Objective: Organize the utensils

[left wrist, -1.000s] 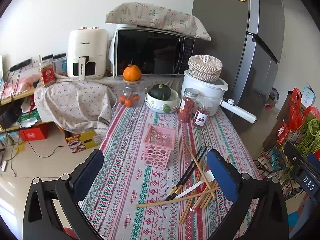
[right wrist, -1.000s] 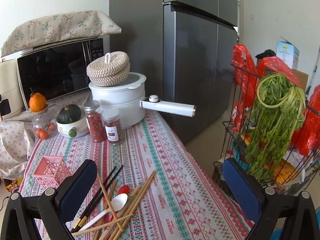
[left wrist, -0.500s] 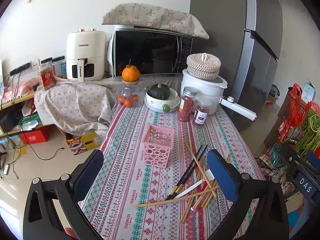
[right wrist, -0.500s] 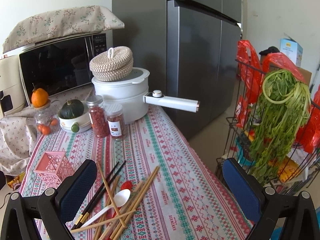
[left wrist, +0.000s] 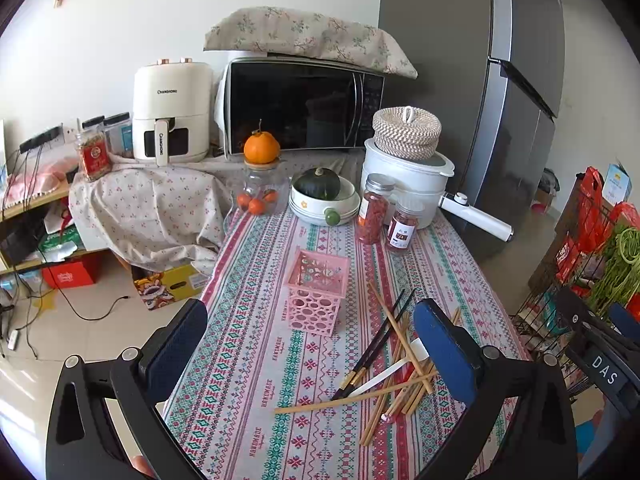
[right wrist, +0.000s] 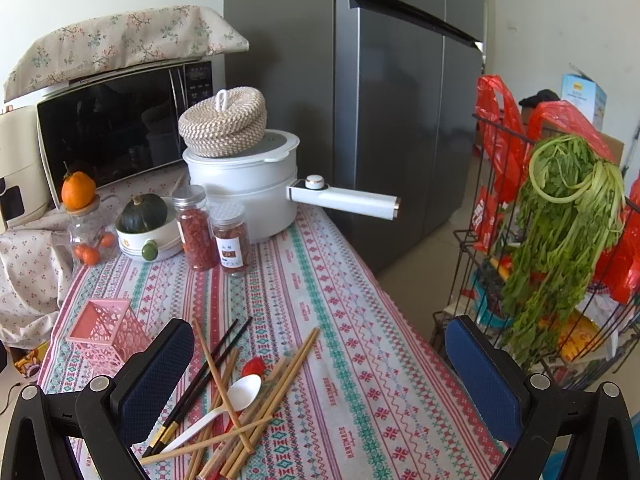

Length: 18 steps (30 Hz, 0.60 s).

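A pink perforated holder (left wrist: 318, 292) stands empty on the patterned tablecloth (left wrist: 256, 344); it also shows in the right wrist view (right wrist: 105, 332). To its right lies a loose pile of wooden chopsticks (left wrist: 400, 364), black chopsticks (left wrist: 376, 344), a white spoon (left wrist: 390, 372) and a red spoon. The pile shows in the right wrist view (right wrist: 256, 396) with the white spoon (right wrist: 236, 398) and red spoon (right wrist: 253, 366). My left gripper (left wrist: 312, 340) is open and empty, above the table's near end. My right gripper (right wrist: 320, 364) is open and empty, above the pile's right side.
At the table's far end stand two red-filled jars (left wrist: 372, 214), a bowl with a green squash (left wrist: 322, 196), a jar topped by an orange (left wrist: 261, 182) and a white pot with a long handle (right wrist: 344, 200). A wire rack with greens (right wrist: 560, 224) stands right of the table.
Both grippers have drifted slightly; the right wrist view has shifted so the pile sits a little further right and higher. Nothing on the table has moved.
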Tool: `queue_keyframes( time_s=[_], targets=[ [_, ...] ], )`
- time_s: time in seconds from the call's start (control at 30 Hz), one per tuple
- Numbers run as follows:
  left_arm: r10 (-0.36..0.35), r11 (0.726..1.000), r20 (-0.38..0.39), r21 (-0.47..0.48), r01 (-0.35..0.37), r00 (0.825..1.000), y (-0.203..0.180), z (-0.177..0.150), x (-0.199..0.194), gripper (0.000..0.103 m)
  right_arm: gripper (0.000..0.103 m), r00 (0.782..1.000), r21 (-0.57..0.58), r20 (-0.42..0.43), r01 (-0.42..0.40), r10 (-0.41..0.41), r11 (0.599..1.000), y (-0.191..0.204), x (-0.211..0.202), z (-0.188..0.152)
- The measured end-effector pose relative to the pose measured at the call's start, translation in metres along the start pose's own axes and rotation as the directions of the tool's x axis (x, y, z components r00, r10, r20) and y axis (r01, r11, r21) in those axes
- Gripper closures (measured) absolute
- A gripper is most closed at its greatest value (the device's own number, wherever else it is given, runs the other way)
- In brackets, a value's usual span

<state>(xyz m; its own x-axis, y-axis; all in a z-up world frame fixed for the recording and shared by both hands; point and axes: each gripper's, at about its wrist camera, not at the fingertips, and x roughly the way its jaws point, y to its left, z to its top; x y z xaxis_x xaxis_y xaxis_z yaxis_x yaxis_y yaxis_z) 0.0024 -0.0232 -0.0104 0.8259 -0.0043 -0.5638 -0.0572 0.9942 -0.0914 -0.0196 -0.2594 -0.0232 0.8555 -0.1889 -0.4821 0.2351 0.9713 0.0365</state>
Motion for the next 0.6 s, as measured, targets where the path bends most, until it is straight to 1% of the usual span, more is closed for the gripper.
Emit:
queue_keyframes(
  time_s=[0.3, 0.6],
  targets=[
    [0.003, 1.0, -0.001, 0.001, -0.003, 1.0, -0.0021, -0.0011, -0.0001, 0.0, 0.0, 1.0, 0.003, -0.007, -0.001, 0.001, 1.0, -0.001, 0.0006, -0.0019],
    [-0.005, 1.0, 0.006, 0.026, 0.005, 1.0, -0.0086, -0.0048, -0.0044, 0.0, 0.0, 1.0, -0.005, -0.012, -0.01, 0.01, 1.0, -0.0002, -0.0006, -0.0019]
  ],
)
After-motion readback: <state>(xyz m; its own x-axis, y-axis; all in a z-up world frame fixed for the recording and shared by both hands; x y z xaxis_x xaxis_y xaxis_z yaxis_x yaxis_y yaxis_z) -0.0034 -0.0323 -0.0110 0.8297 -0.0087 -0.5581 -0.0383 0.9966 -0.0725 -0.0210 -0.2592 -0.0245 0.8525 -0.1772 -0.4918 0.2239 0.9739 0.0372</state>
